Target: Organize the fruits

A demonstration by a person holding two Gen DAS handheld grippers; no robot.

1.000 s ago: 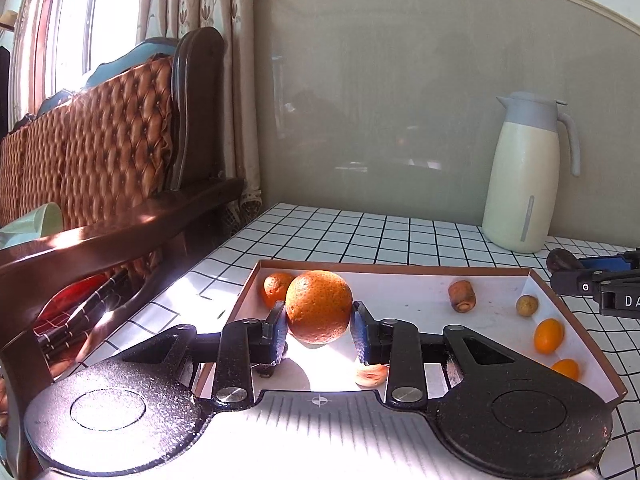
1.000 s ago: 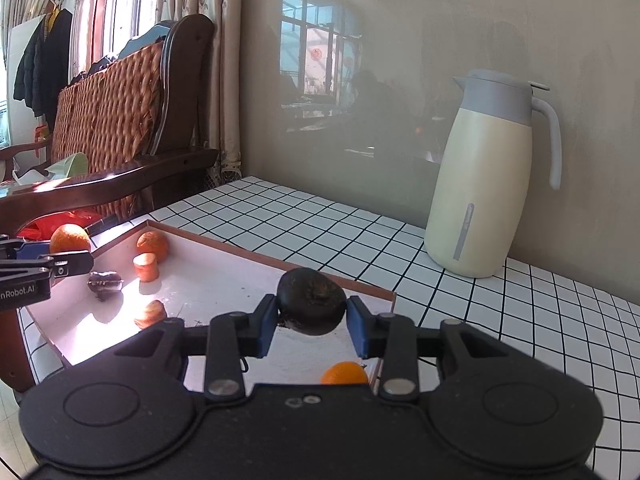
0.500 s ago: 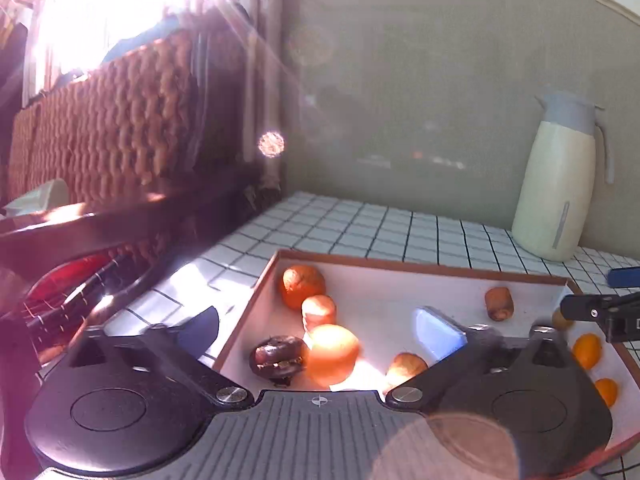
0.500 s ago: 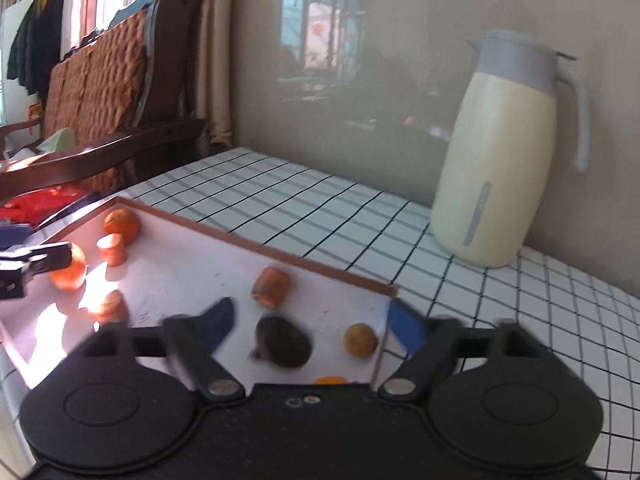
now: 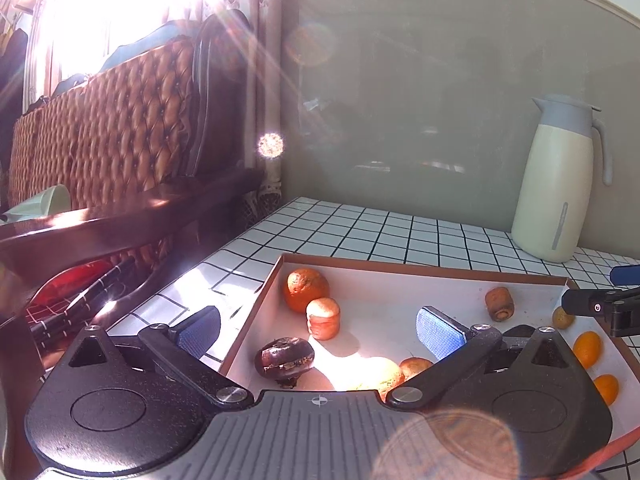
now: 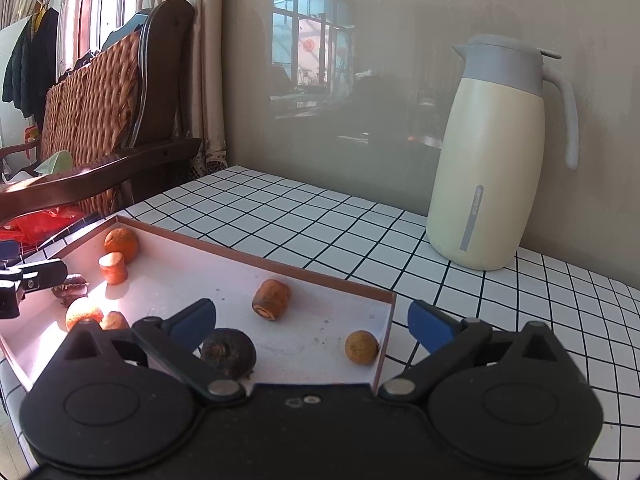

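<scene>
Fruits lie loose in the shallow tray [image 5: 400, 268] on the tiled table, and both your grippers are wide apart and hold nothing. Right under your left gripper [image 5: 318, 328] sit a dark wrinkly fruit [image 5: 285, 358] and a sunlit orange [image 5: 380, 374]. Under your right gripper [image 6: 310, 322] sits another dark fruit [image 6: 228, 352]. Farther back is a round orange [image 5: 306, 289]. They look light, round and a bit soft, so they may roll. Squeeze each one gently across its fat middle.
</scene>
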